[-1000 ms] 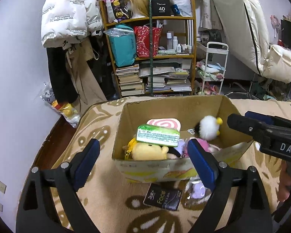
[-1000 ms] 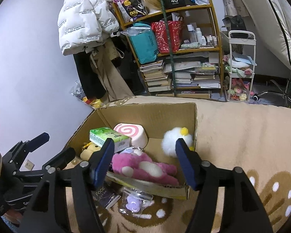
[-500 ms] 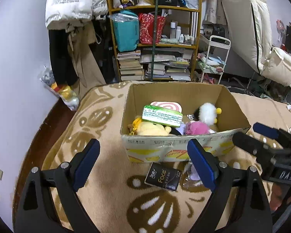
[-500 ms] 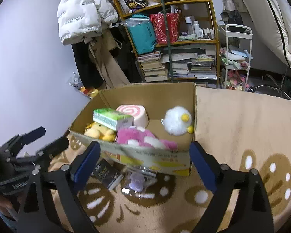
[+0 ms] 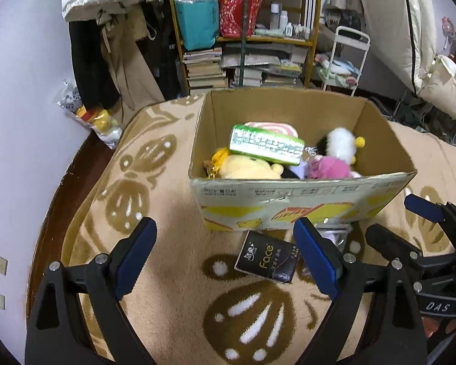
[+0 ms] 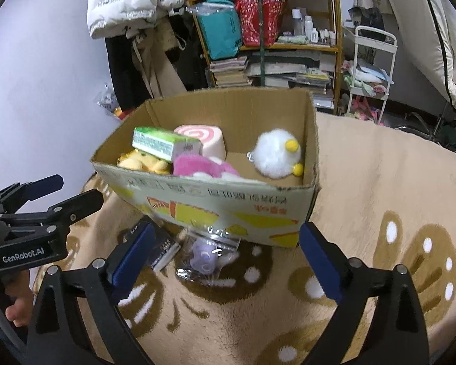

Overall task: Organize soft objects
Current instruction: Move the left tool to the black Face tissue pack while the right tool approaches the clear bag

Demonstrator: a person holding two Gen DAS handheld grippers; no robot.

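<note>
Box (image 5: 301, 194) beyond tongs (image 5: 225, 255) — apart

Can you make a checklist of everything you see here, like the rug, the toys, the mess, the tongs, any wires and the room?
Surface: tan rug with brown patterns.
Job's things: cardboard box holds a yellow plush, pink plush, white fluffy toy, swirl cushion and green tissue pack.
Left outside: black Face pack and bagged purple toy, both in front of the box.
Tongs: left tongs open, empty; right tongs open, empty.
Cables: nothing seen.
Surroundings: bookshelf, white jacket, white cart.
</note>
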